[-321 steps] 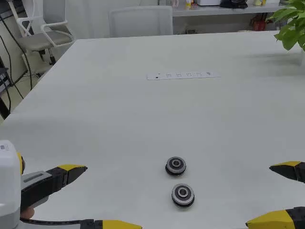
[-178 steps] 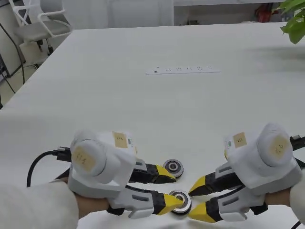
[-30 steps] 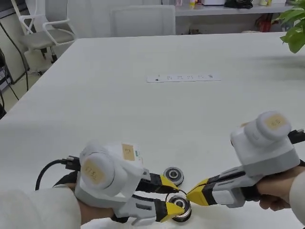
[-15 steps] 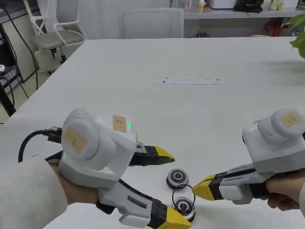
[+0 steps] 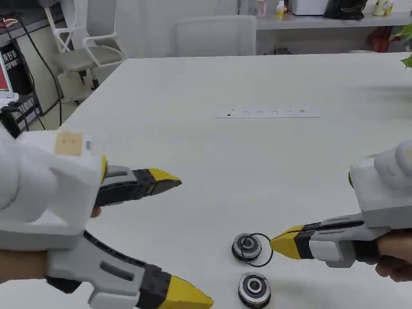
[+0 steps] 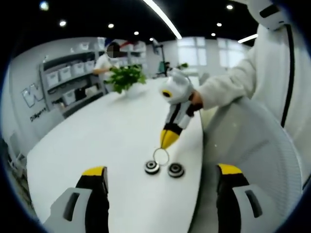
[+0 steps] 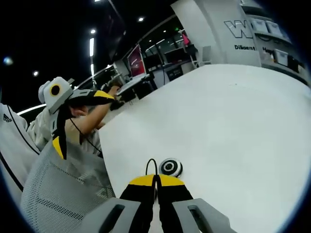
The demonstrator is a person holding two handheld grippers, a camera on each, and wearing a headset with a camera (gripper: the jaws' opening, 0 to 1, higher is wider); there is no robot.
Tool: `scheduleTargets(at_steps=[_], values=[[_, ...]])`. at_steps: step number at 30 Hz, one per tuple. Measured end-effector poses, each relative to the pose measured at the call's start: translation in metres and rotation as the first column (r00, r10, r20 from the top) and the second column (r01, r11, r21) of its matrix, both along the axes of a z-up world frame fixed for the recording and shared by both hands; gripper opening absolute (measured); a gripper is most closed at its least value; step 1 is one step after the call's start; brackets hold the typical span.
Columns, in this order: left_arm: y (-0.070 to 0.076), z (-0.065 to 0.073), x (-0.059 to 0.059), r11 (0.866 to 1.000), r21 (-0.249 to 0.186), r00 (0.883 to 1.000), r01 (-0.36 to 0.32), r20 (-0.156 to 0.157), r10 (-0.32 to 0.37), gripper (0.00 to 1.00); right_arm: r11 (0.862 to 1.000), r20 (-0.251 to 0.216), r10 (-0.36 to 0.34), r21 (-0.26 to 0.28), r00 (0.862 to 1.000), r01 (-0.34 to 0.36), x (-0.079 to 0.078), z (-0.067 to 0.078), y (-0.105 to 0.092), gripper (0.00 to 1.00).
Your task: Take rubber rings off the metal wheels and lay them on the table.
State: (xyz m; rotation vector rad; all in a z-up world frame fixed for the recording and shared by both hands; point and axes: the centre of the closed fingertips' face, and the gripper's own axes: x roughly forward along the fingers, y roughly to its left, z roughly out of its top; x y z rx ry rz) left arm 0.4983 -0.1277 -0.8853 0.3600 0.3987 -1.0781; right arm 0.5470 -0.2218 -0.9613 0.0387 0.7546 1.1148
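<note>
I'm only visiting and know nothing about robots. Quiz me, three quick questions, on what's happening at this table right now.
1. True or false: the left gripper is shut.
2. What does the right gripper hold? A) a wheel B) a ring C) nothing
3. Fill in: ___ wheels lie on the table.

Key: 1 false, its jaws stand wide apart; 2 B; 3 two.
</note>
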Motion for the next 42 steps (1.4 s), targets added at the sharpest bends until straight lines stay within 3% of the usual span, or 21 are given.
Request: scheduleTargets(at_steps=[5, 7, 12, 18, 24, 29, 33, 35, 42], values=[[0.029, -0.013, -0.006, 0.995, 0.037, 0.995, -0.096, -0.014, 0.097, 0.94, 0.999, 0.007, -0.014, 0.029, 1.000, 0.013, 0.000, 0.009, 0.003, 0.00], [0.033, -0.018, -0.010, 0.991, 0.028, 0.991, -0.130, -0.036, 0.131, 0.95, 0.999, 0.014, -0.018, 0.027, 1.000, 0.017, 0.000, 0.010, 0.003, 0.00], [0.035, -0.024, -0.016, 0.986, 0.011, 0.985, -0.166, -0.047, 0.167, 0.95, 0.997, 0.030, -0.035, 0.069, 0.999, 0.033, 0.003, 0.023, 0.005, 0.00], [0.037, -0.033, -0.014, 0.978, 0.003, 0.975, -0.211, -0.066, 0.210, 0.95, 0.990, 0.048, -0.059, 0.128, 0.997, 0.052, 0.005, 0.040, 0.008, 0.00], [0.025, -0.034, -0.017, 0.975, -0.040, 0.973, -0.217, -0.090, 0.213, 0.97, 0.986, 0.078, -0.060, 0.161, 0.995, 0.047, 0.004, 0.053, 0.016, 0.00], [0.021, -0.043, -0.016, 0.975, -0.016, 0.971, -0.221, -0.095, 0.219, 0.98, 0.980, 0.084, -0.055, 0.197, 0.995, 0.037, 0.001, 0.061, 0.026, 0.00], [0.018, -0.042, -0.016, 0.976, -0.030, 0.973, -0.216, -0.091, 0.212, 0.98, 0.979, 0.078, -0.045, 0.202, 0.996, 0.028, -0.002, 0.061, 0.033, 0.00], [0.018, -0.045, -0.018, 0.979, -0.017, 0.976, -0.202, -0.091, 0.199, 0.97, 0.981, 0.075, -0.034, 0.193, 0.997, 0.019, -0.004, 0.058, 0.037, 0.00], [0.015, -0.046, -0.019, 0.980, -0.028, 0.976, -0.195, -0.101, 0.192, 0.99, 0.994, 0.063, 0.048, 0.099, 0.997, -0.054, -0.020, 0.031, 0.051, 0.00]])
